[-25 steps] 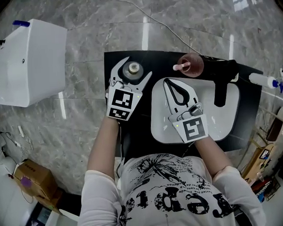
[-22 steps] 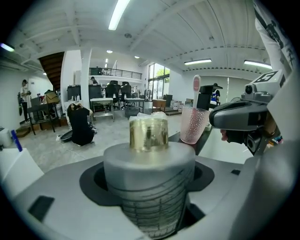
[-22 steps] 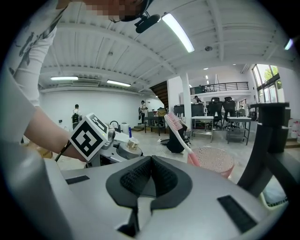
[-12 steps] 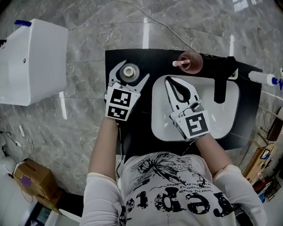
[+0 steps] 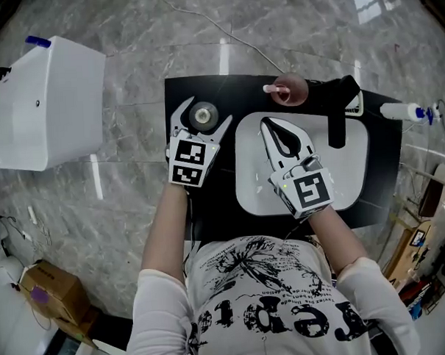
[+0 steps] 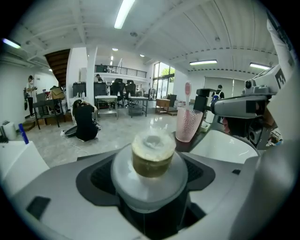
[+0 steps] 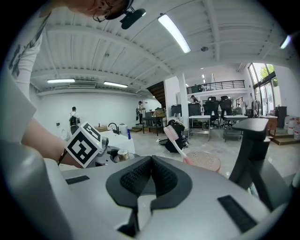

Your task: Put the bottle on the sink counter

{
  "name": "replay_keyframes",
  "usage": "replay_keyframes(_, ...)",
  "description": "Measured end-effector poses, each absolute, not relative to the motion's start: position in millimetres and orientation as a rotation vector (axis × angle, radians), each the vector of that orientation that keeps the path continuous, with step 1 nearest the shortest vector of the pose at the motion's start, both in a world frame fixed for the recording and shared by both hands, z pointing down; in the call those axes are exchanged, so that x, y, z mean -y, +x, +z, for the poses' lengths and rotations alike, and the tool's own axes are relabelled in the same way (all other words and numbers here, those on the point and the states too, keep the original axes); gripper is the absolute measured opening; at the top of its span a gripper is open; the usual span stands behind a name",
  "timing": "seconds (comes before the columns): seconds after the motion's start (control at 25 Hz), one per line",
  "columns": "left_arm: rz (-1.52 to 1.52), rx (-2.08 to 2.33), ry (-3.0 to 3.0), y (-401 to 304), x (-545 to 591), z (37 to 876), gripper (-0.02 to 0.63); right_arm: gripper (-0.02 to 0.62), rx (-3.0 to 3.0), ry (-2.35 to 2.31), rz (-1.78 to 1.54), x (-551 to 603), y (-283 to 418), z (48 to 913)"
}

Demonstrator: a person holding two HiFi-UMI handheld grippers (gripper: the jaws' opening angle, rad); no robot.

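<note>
The bottle has a clear body and a gold cap. My left gripper is shut on it over the black sink counter, left of the white basin. In the left gripper view the bottle fills the space between the jaws, cap upward. I cannot tell whether its base touches the counter. My right gripper hovers over the basin, shut with nothing in it; in the right gripper view its pads meet.
A pink cup with a toothbrush stands at the counter's back edge beside the black faucet. A white box lies on the floor at left. A blue-capped bottle lies at far right, and a cardboard box at lower left.
The left gripper with the bottle has sunk a little toward the counter and looks smaller from above. The right gripper stays shut over the basin, barely moved.
</note>
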State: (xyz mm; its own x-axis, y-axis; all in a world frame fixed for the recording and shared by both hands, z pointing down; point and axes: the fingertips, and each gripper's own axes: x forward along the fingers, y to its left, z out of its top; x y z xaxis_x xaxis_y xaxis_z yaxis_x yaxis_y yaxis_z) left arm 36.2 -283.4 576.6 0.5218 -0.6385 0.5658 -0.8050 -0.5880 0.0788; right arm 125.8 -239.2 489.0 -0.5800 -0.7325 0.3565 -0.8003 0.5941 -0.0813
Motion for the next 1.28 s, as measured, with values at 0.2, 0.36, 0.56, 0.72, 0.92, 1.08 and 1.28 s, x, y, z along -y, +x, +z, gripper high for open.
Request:
replay_keyframes(0.2, 0.599, 1.257, 2.541, 33.1, 274.1, 522.5, 0.368, 0.015, 2.507, 1.347, 0.311, 220.5, 131.6, 467.5)
replay_keyframes(0.36, 0.511, 1.268, 2.613, 24.4, 246.0, 466.7, 0.367, 0.015, 2.501, 1.368, 0.273, 192.6, 124.4, 442.2)
replay_keyframes(0.56, 0.369, 1.307, 2.663, 4.5, 204.3, 400.9, 0.179, 0.015, 2.574, 1.366, 0.289, 155.7, 108.5, 396.1)
replay_keyframes(0.72, 0.256, 1.326, 2.683, -14.9, 162.3, 354.7, 0.028, 0.015, 2.588, 1.433, 0.272, 128.2, 101.2, 360.4)
replay_keyframes(0.92, 0.166, 1.296, 2.761, -30.1, 119.1, 302.3, 0.014, 0.015, 2.604, 1.474, 0.116, 105.4, 87.2, 314.7)
replay_keyframes(1.08, 0.192, 1.296, 2.802, -40.0, 94.4, 276.5, 0.014, 0.014, 2.628, 1.506, 0.066, 84.1, 77.4, 285.8)
replay_keyframes(1.28, 0.255, 1.298, 2.800, -46.7, 78.5, 262.0, 0.014, 0.014, 2.684, 1.430, -0.002, 59.3, 62.3, 263.6)
